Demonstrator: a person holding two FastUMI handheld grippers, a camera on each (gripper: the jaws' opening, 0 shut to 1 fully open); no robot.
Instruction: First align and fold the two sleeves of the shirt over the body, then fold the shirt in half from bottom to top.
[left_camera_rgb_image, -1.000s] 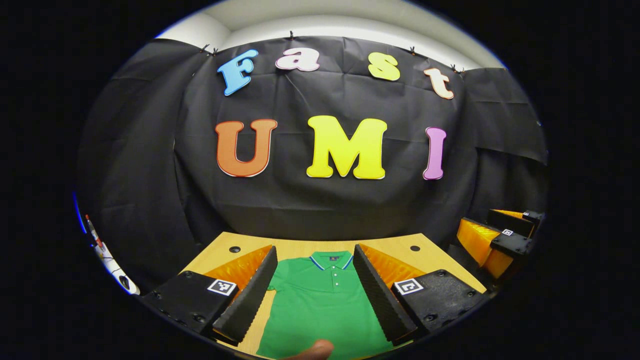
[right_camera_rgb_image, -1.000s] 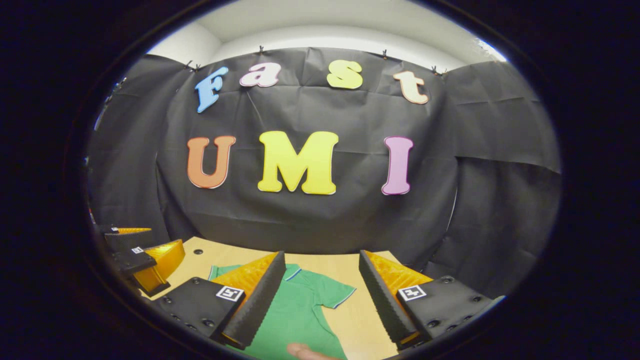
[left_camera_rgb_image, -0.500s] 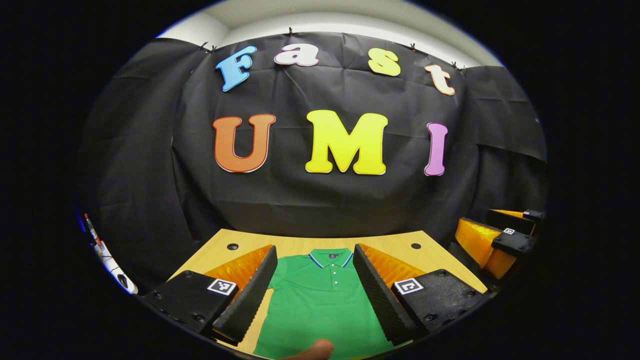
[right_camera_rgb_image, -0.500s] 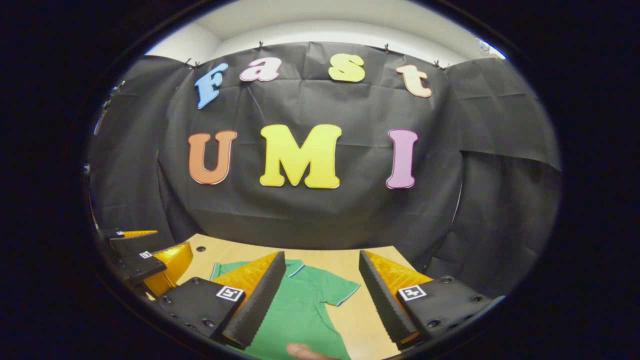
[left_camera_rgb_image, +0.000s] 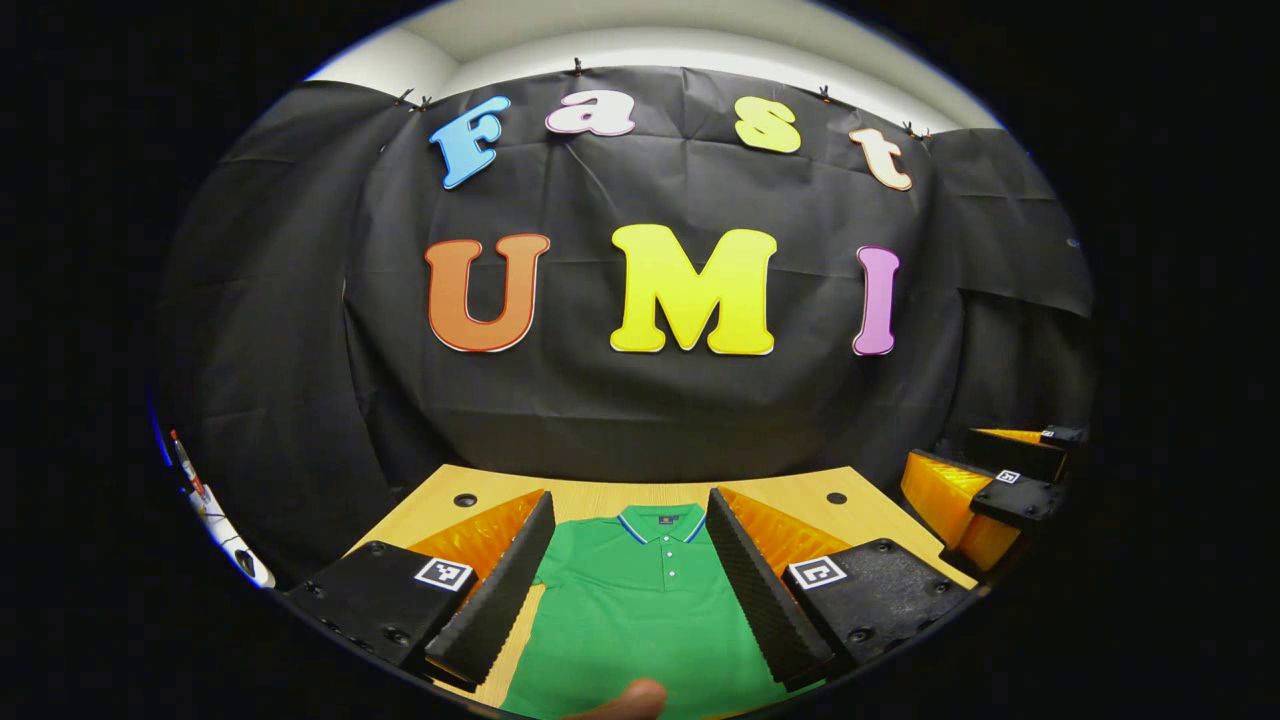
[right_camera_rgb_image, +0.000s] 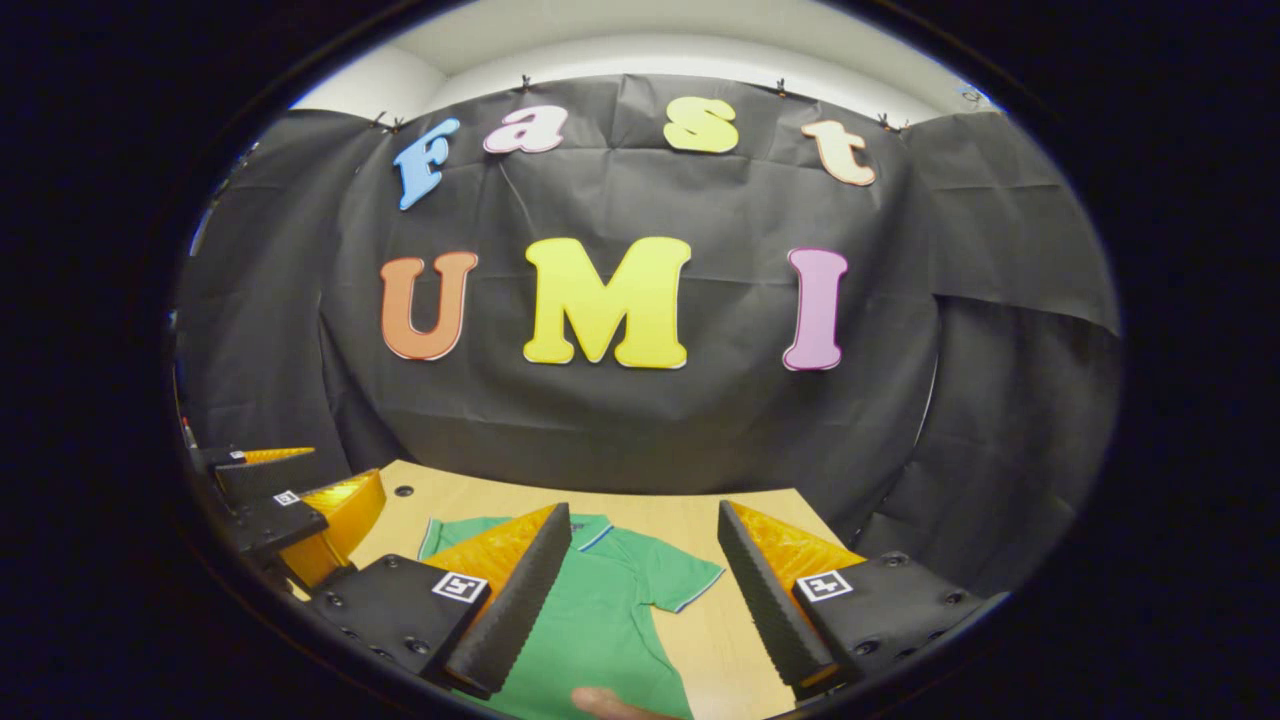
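In the left gripper view, the left hand-held gripper (left_camera_rgb_image: 628, 590) hangs above the near part of the light wooden table (left_camera_rgb_image: 600, 495) with its two fingers spread wide apart and nothing between them. Framed in that gap lies the green short-sleeved polo shirt with a blue-and-white trimmed collar (left_camera_rgb_image: 645, 610), spread flat, front up, collar toward the table's far edge and hem toward the near edge. Its button placket runs down the middle of the chest. The shirt's shoulders pass behind the fingers, so the sleeves are hidden here. A fingertip of the person (left_camera_rgb_image: 628, 697) pokes in at the bottom edge. Two small round dark holes (left_camera_rgb_image: 466, 498) sit near the table's far corners. The right hand-held gripper (left_camera_rgb_image: 985, 490) shows at the right side, past the table's right edge and well apart from the shirt.

In the right gripper view, the right hand-held gripper (right_camera_rgb_image: 640, 600) is held over the table's right side (right_camera_rgb_image: 740, 520), fingers likewise wide apart and gripping nothing. The shirt (right_camera_rgb_image: 600, 620) lies flat, its collar partly behind the nearer finger, and one short sleeve (right_camera_rgb_image: 685, 580) stretches out unfolded toward the table's right edge, lying on bare wood between the fingers. The left hand-held gripper (right_camera_rgb_image: 290, 500) shows at the left, near the table's far left corner; whether it is spread or closed cannot be told from this angle.
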